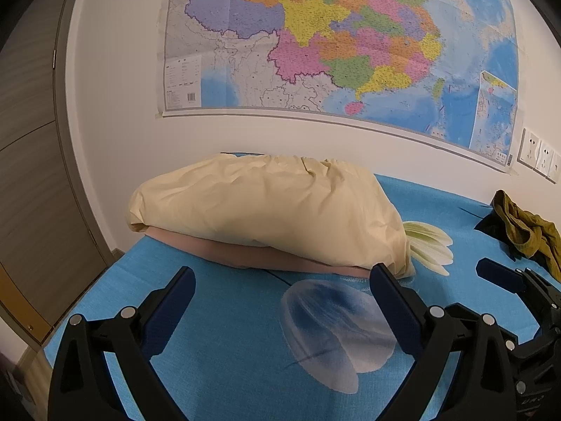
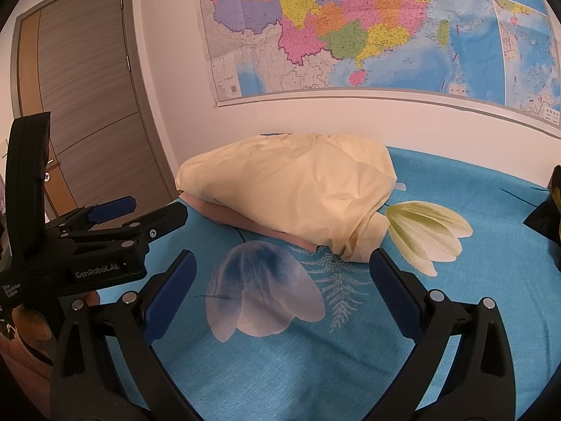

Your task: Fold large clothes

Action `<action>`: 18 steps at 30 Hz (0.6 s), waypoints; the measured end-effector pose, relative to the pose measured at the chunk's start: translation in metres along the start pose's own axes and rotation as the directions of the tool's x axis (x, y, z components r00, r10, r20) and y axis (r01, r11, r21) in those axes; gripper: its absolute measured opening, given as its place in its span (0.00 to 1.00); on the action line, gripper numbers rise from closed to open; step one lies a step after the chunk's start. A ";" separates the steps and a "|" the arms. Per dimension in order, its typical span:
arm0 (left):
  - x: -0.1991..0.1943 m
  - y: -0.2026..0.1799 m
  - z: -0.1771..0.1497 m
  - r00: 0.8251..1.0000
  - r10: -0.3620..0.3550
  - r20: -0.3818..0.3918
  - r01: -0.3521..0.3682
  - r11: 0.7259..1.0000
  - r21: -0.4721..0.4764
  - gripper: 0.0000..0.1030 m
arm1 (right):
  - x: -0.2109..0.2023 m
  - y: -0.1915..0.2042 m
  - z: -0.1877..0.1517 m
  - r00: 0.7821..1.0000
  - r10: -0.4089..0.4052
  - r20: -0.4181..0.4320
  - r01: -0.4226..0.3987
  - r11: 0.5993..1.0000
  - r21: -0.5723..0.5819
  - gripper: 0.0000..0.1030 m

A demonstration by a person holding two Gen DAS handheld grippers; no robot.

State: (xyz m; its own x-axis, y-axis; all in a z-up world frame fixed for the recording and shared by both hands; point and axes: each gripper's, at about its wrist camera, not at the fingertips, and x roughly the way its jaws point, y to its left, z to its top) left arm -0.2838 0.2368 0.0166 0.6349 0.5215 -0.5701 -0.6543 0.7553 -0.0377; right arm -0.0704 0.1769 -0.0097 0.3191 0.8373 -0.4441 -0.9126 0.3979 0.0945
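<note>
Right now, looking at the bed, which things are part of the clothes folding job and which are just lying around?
Part of the job:
- cream garment, bundled on top
- pink garment beneath it
- olive garment, crumpled at the far right
- left gripper and right gripper, both open, holding nothing

Just there:
- blue floral bedsheet
- wall map
- door
- wall sockets

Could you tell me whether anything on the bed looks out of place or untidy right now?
Yes: an olive-green garment lies crumpled in a heap near the bed's right edge, unfolded. The cream garment rests folded on a pink one, its right end bunched. Both grippers are open and empty.
</note>
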 end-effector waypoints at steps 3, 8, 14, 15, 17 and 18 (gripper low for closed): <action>0.000 0.000 -0.001 1.000 0.000 -0.001 0.000 1.000 -0.002 0.93 | 0.000 0.001 0.000 1.000 0.001 -0.001 -0.001 1.000 0.001 0.94; 0.000 0.000 -0.001 1.000 -0.002 -0.003 0.002 1.000 -0.001 0.93 | -0.001 0.001 -0.001 1.000 0.000 -0.002 0.000 1.000 0.003 0.94; 0.000 0.000 -0.002 1.000 -0.004 -0.006 0.004 1.000 -0.001 0.93 | -0.001 0.000 0.000 1.000 0.004 -0.002 -0.004 1.000 0.004 0.94; 0.000 0.000 -0.002 1.000 -0.003 -0.006 0.003 1.000 -0.001 0.93 | -0.001 0.000 0.000 1.000 0.005 -0.003 -0.005 1.000 0.004 0.94; 0.000 0.000 -0.002 1.000 -0.005 -0.006 0.005 1.000 0.001 0.93 | -0.001 0.000 0.000 1.000 0.003 -0.004 -0.003 1.000 0.003 0.94; 0.000 0.000 -0.002 1.000 -0.005 -0.007 0.005 1.000 0.001 0.93 | -0.001 0.000 0.000 1.000 0.003 -0.005 -0.003 1.000 0.004 0.94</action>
State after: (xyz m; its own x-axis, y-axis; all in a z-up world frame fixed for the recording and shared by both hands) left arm -0.2851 0.2360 0.0147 0.6353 0.5153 -0.5752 -0.6508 0.7582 -0.0396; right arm -0.0711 0.1763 -0.0095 0.3151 0.8368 -0.4479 -0.9126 0.3967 0.0991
